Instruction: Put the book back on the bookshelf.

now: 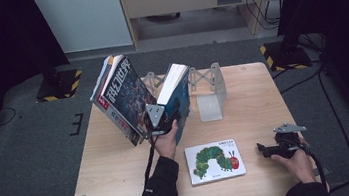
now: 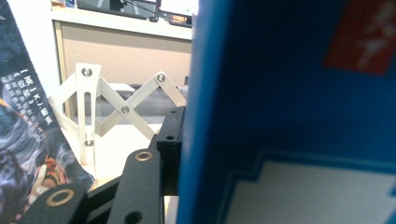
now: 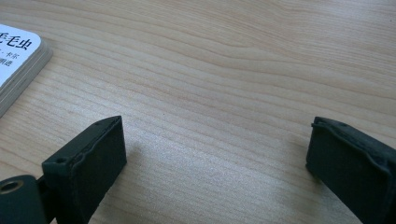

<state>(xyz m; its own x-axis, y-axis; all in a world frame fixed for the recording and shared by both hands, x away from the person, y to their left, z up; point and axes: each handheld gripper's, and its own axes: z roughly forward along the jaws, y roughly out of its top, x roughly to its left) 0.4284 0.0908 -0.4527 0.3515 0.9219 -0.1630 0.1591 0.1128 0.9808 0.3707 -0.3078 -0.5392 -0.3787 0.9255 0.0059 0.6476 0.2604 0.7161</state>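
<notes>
A thick blue book (image 1: pixel 180 91) stands tilted on its lower edge, with my left gripper (image 1: pixel 167 118) shut on it from the near side. In the left gripper view the blue cover (image 2: pixel 289 93) is close up at the right, and one black finger (image 2: pixel 170 140) lies against it; the other finger is hidden behind the book. To its left a dark magazine (image 1: pixel 121 95) (image 2: pixel 21 144) leans tilted. A white caterpillar picture book (image 1: pixel 214 161) (image 3: pixel 14 56) lies flat near the front. My right gripper (image 1: pixel 264 148) (image 3: pixel 215 149) rests low over the bare wood, open, holding nothing.
A white scissor-style book rack (image 1: pixel 208 91) (image 2: pixel 123 109) stands at the back of the wooden table (image 1: pixel 250 114), just behind the blue book. Beyond the table are a grey floor, black stands with striped bases and a cabinet.
</notes>
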